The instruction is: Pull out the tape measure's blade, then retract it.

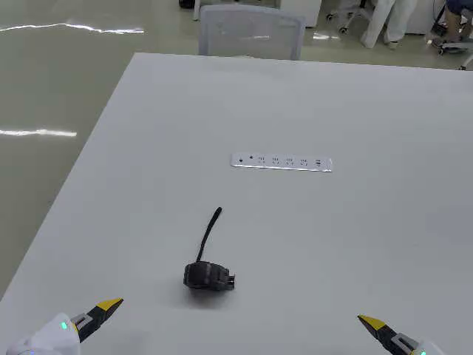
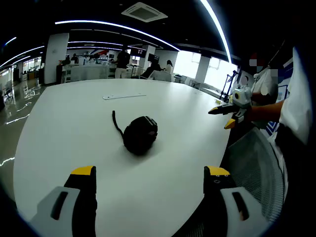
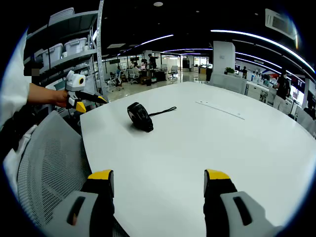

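A black tape measure (image 1: 208, 277) lies on the white table (image 1: 310, 103), with its black wrist strap (image 1: 208, 232) trailing away from me. The blade is inside the case. The same tape measure (image 2: 140, 134) sits ahead of my left gripper (image 2: 150, 171), whose yellow-tipped jaws stand wide apart with nothing between them. My left gripper (image 1: 102, 311) hangs at the table's near left edge. My right gripper (image 1: 373, 324) is at the near right, open and empty, and in its own view the tape measure (image 3: 140, 116) lies ahead and to the left of the right gripper (image 3: 158, 175).
A white power strip (image 1: 281, 162) lies flat on the table beyond the tape measure. A grey mesh chair (image 1: 250, 31) stands at the far edge. A mesh chair back (image 3: 44, 163) is close to me at the near side. People sit in the far background.
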Motion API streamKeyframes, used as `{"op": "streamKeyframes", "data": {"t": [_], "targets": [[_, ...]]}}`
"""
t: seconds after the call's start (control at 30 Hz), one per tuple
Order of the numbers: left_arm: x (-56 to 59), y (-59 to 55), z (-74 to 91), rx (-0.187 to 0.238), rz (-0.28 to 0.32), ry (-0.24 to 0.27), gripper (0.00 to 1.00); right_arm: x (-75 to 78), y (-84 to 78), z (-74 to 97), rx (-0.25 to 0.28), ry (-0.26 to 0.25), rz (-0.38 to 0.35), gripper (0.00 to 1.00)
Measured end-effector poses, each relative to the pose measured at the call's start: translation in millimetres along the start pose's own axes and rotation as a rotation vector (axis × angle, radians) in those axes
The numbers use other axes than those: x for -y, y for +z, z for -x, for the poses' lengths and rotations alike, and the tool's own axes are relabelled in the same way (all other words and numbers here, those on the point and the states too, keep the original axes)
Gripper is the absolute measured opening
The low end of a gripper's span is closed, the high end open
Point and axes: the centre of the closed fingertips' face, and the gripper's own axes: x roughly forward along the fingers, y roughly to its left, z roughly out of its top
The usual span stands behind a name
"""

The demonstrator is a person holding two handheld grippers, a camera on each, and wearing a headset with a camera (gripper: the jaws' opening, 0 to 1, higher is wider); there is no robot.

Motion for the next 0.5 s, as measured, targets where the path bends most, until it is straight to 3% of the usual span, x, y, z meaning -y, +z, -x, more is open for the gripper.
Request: {"op": "streamKeyframes", "data": {"t": [0.5], "targets": [[3.5, 0.6, -3.5, -0.005, -0.010, -0.007, 0.88, 0.9, -3.8, 0.7, 0.000, -0.002, -0.004, 0.75]]}}
